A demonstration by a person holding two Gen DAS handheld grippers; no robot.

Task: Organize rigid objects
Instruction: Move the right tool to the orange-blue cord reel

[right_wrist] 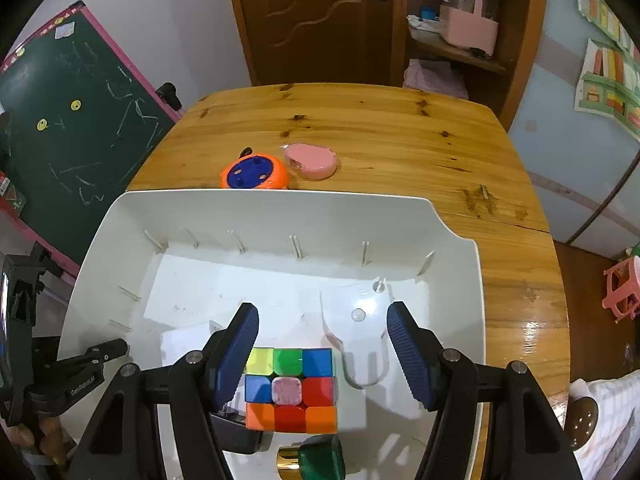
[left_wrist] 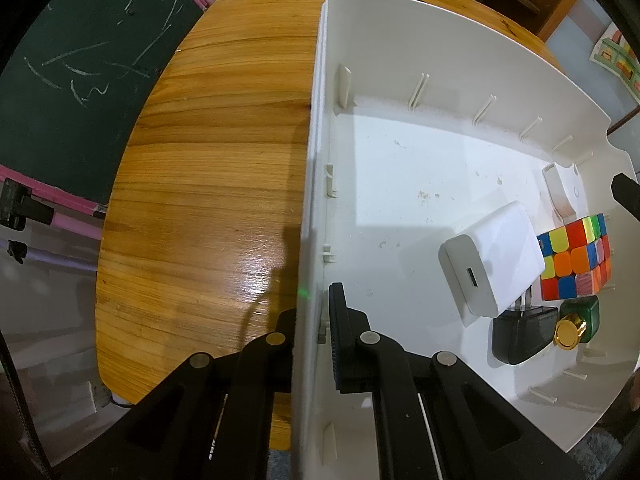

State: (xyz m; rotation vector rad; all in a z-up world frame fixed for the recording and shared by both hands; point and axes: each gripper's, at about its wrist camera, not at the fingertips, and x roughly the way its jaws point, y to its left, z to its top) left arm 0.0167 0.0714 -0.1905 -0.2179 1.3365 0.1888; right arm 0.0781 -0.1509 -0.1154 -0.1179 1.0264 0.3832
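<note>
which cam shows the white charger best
The left wrist view. There the white charger lies in full sight inside the white bin, port face toward the camera, beside the cube. The right wrist view shows only a corner of it, mostly hidden behind the right gripper finger.

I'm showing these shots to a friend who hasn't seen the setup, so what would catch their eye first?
Probably the bright Rubik's cube in the near part of the white bin, right under the open right tool. Next, the orange and blue round toy and the pink case side by side on the wooden table just beyond the bin. The left tool pinches the bin's side wall.
</note>
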